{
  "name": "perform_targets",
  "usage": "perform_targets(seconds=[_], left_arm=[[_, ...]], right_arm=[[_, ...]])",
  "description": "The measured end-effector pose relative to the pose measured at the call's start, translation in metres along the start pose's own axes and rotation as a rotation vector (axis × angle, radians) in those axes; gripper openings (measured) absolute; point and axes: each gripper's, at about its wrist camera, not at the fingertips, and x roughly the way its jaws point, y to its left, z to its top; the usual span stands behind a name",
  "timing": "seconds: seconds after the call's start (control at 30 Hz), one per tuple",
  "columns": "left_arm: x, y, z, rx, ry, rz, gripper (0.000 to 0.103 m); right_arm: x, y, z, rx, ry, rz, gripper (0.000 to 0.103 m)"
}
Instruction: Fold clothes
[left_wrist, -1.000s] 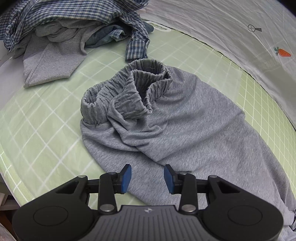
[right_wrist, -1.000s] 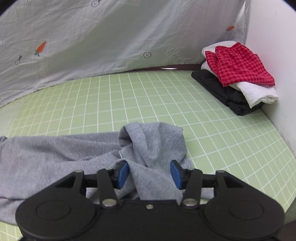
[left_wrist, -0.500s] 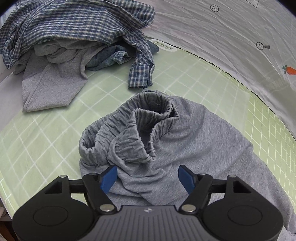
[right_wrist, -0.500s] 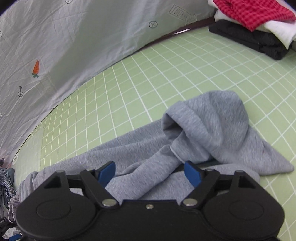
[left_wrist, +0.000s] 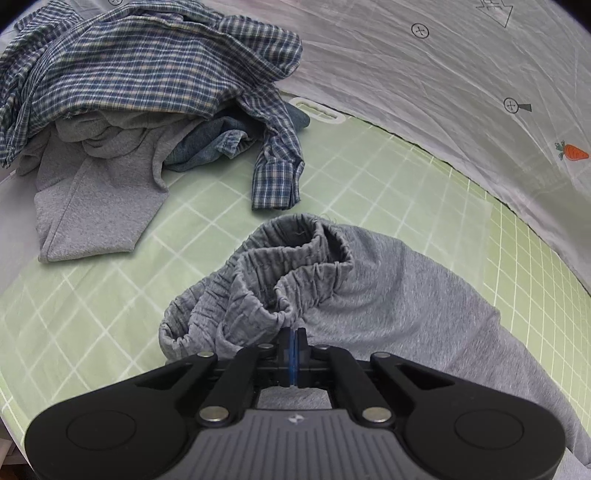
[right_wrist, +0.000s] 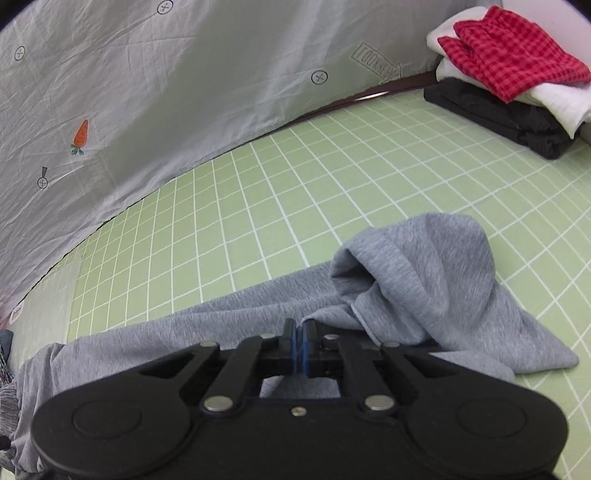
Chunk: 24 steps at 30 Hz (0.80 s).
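Observation:
Grey sweatpants lie crumpled on the green grid mat. Their gathered elastic waistband bunches up in the left wrist view. My left gripper is shut on the near fold of that waistband. In the right wrist view the same grey sweatpants end in a folded-over leg that humps up at centre right. There my right gripper is shut on a fold of the leg fabric, with the cloth pinched between its blue pads.
A heap of unfolded clothes, topped by a blue plaid shirt over a grey garment, sits at the mat's far left. A folded stack with a red checked piece on white and black stands at far right. A white printed sheet backs the mat.
Both grippers opened wide and moved forward onto the sweatpants half a second ago, then closed: the left on the waistband, the right on the leg fabric.

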Motion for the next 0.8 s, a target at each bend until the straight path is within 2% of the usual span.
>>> perform_targets(seconds=[0.2,0.4,0.57,0.67,0.7,0.73,0.77,0.8], left_arm=[[-0.018,-0.005,0.031,-0.007,-0.07,-0.052,0.0],[-0.012,-0.028,0.066,0.01,-0.097,-0.113,0.0],[0.004,-0.059,0.117,0.002,-0.193,-0.181,0.0],[0.013,-0.077,0.147,-0.003,-0.251,-0.221,0.001],[0.016,-0.083,0.157,-0.005,-0.27,-0.235,0.004],[0.02,-0.089,0.167,-0.007,-0.29,-0.248,0.015],[0.022,-0.093,0.172,-0.003,-0.301,-0.248,0.031],[0.024,-0.091,0.167,0.009,-0.297,-0.223,0.039]], right_arm=[[-0.01,0.003,0.024,-0.043,-0.07,-0.004,0.001],[0.001,0.006,0.054,-0.031,-0.099,-0.008,0.001],[0.022,0.014,0.096,-0.022,-0.131,0.008,0.001],[0.037,0.025,0.128,-0.034,-0.188,0.014,0.001],[0.043,0.029,0.14,-0.034,-0.217,0.013,0.001],[0.047,0.032,0.15,-0.02,-0.248,0.012,0.001],[0.051,0.035,0.158,-0.002,-0.272,0.005,0.003],[0.053,0.038,0.164,-0.003,-0.274,-0.008,0.015]])
